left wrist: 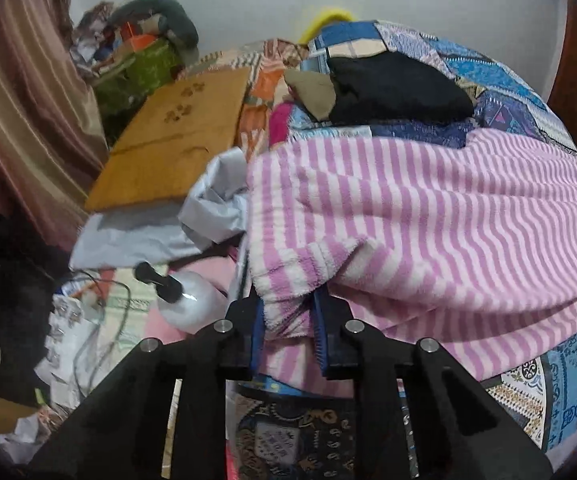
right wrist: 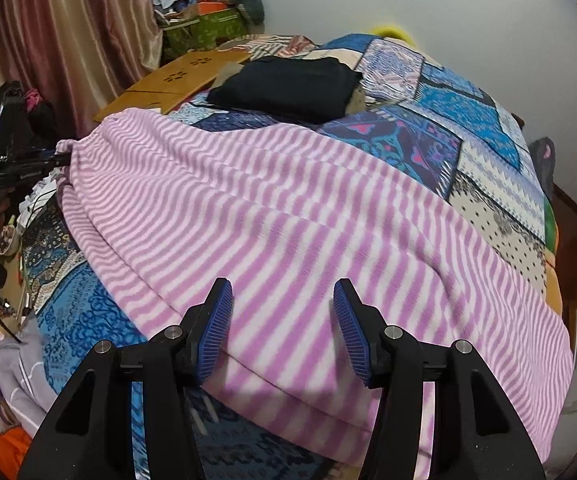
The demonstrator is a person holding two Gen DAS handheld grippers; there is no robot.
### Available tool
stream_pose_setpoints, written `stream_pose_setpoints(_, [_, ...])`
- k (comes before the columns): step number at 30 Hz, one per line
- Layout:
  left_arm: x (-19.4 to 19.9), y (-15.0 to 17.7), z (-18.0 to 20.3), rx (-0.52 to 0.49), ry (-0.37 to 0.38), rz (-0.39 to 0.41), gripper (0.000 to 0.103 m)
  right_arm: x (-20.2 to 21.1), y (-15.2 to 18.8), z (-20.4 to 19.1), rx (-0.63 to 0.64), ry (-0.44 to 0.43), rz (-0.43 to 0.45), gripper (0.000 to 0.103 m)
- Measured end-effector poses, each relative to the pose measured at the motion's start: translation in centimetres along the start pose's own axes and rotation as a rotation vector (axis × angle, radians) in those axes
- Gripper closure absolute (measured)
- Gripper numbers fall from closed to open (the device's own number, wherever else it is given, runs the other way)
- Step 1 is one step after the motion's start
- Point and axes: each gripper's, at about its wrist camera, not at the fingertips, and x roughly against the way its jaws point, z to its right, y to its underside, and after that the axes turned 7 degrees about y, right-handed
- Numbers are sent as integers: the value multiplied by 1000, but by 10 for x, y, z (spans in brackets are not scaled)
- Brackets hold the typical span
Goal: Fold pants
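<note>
While left tool [left wrist: 288, 320] pinches, pants [right wrist: 288, 220] pink-striped, fleecy.

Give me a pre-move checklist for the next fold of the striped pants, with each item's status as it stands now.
1. Left gripper closed on the edge of the pink and white striped fleece pants: ok, fabric sits bunched between its blue pads.
2. Right gripper ready to grasp: ok, jaws open above the pants, nothing between them.
3. Right gripper touching the fabric: cannot tell.
4. Pants lying spread on the blue patchwork bedspread: ok, with some long wrinkles.
5. Far side free for folding over: not ok, a folded black garment lies just beyond the pants.
6. White pump bottle clear of the left gripper: not ok, it stands close beside it.
</note>
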Motion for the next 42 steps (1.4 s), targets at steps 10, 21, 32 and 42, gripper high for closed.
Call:
stream_pose_setpoints(10, [5, 28, -14, -56, 61, -52, 77, -11, 7, -2, -19, -67, -43, 54])
stream_pose_setpoints(21, [19, 41, -25, -23, 70, -82, 60, -6, 7, -1, 16, -77, -62, 54])
stream_pose_setpoints(32, [39, 26, -64, 142, -12, -55, 60, 2, -37, 20, 24, -76, 38, 54])
stream_pose_setpoints(42, [8, -49, -48, 177, 72, 7, 51, -32, -88, 33, 28, -101, 73, 45])
